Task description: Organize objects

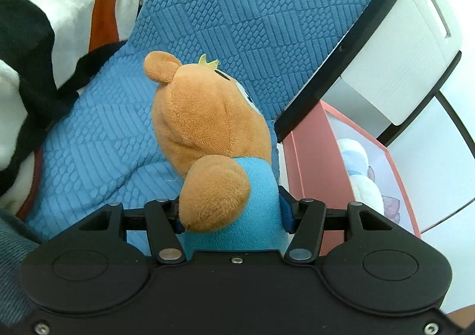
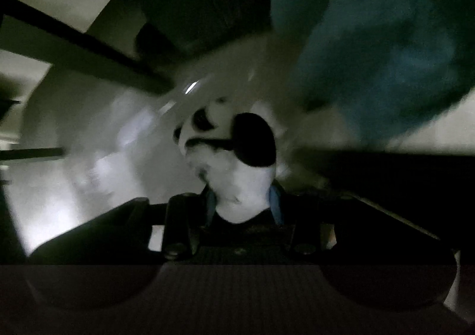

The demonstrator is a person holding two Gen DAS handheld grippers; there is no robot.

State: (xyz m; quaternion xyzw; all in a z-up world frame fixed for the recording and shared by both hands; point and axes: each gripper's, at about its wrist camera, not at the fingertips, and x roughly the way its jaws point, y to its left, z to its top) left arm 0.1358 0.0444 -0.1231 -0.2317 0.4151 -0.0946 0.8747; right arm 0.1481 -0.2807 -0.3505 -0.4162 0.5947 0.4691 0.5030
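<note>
A blue quilted sofa fills the background. A bear is clamped in the left gripper, a panda in the right gripper. Either soft toy could be squeezed loose before the pink box is reached.
</note>
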